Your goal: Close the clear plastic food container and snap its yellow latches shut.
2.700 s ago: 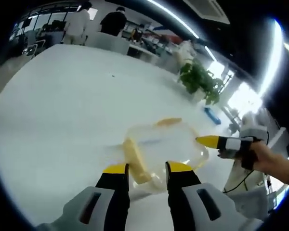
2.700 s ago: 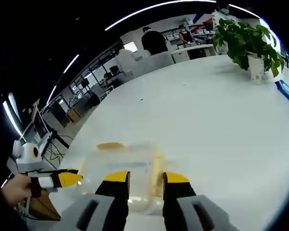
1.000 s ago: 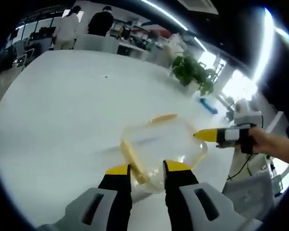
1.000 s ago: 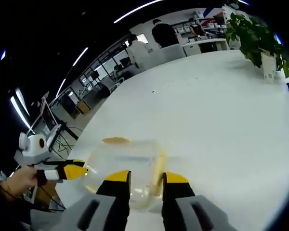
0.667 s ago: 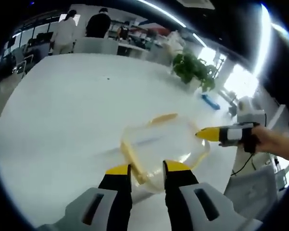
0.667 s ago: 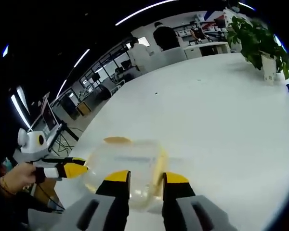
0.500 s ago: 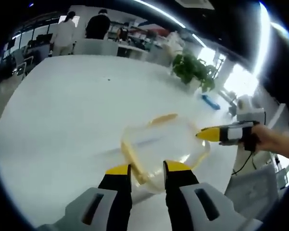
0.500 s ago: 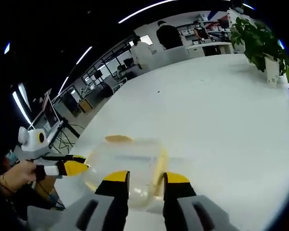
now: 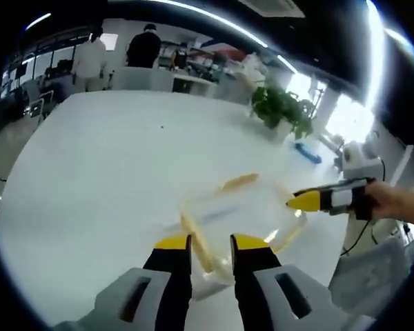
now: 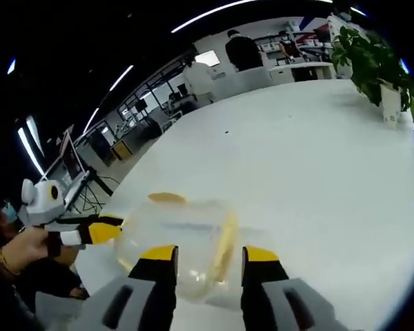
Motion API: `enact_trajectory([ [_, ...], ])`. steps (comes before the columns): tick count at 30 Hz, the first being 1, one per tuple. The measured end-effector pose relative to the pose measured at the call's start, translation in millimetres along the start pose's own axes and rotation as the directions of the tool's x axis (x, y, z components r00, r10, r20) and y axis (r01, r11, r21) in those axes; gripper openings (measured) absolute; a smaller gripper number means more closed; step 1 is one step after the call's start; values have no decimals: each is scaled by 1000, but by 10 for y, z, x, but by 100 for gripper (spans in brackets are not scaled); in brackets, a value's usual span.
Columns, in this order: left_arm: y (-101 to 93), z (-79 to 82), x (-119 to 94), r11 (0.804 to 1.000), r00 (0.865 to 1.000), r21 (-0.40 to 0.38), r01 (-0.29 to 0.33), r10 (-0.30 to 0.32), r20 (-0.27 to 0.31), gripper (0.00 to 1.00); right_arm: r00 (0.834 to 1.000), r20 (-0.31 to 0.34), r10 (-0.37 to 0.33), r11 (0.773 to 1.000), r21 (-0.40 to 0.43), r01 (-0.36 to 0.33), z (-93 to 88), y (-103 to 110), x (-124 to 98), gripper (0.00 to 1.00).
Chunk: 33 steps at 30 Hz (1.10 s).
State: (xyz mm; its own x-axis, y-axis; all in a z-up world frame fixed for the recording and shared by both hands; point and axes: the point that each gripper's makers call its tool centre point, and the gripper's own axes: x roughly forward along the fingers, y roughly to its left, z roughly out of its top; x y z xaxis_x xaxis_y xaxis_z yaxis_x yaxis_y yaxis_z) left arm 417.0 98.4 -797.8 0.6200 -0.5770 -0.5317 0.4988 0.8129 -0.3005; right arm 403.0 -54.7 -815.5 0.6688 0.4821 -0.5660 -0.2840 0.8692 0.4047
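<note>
The clear plastic container (image 9: 238,210) lies on the white table (image 9: 96,158), with one yellow latch (image 9: 238,183) on its far side and another (image 9: 195,238) along its near left edge. My left gripper (image 9: 211,243) is at that near edge, jaws narrow and pinching the rim by the latch. In the right gripper view the container (image 10: 179,238) sits near the table's edge, and its yellow latch (image 10: 225,248) runs down between my right gripper's (image 10: 210,254) jaws, which stand apart. Each gripper also appears at the container's side: the right gripper (image 9: 310,201), the left gripper (image 10: 100,231).
A potted plant (image 9: 283,110) and a blue object (image 9: 309,152) stand far along the table. People stand by desks beyond the far end (image 10: 243,49). A hand (image 9: 393,203) holds the right gripper. The table's edge runs just past the container (image 10: 90,269).
My right gripper's jaws have spread a little wider around the latch. My left gripper's jaws have drawn slightly closer together. The container has stayed where it was.
</note>
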Motion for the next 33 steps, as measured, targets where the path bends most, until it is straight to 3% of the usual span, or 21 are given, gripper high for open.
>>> enact_trajectory([
  [2,-13,65,-11,1000,1000,11,9,-9,13,27,1000,13,1,1000,-15,-1,44,9,-11,35],
  [6,-45,123,-5,998,1000,67,18,-19,11,26,999,26,-17,998,-62,19,114,-3,-28,34],
  [13,-153,133,36,989,999,145,38,-39,2,26,997,75,-9,989,-144,20,279,82,-63,33],
  [17,-221,165,61,984,998,168,51,-54,12,23,998,67,-2,987,-160,13,303,138,-27,33],
  [33,-516,120,182,944,991,300,135,-124,-56,23,997,16,70,965,-253,-63,286,420,166,28],
])
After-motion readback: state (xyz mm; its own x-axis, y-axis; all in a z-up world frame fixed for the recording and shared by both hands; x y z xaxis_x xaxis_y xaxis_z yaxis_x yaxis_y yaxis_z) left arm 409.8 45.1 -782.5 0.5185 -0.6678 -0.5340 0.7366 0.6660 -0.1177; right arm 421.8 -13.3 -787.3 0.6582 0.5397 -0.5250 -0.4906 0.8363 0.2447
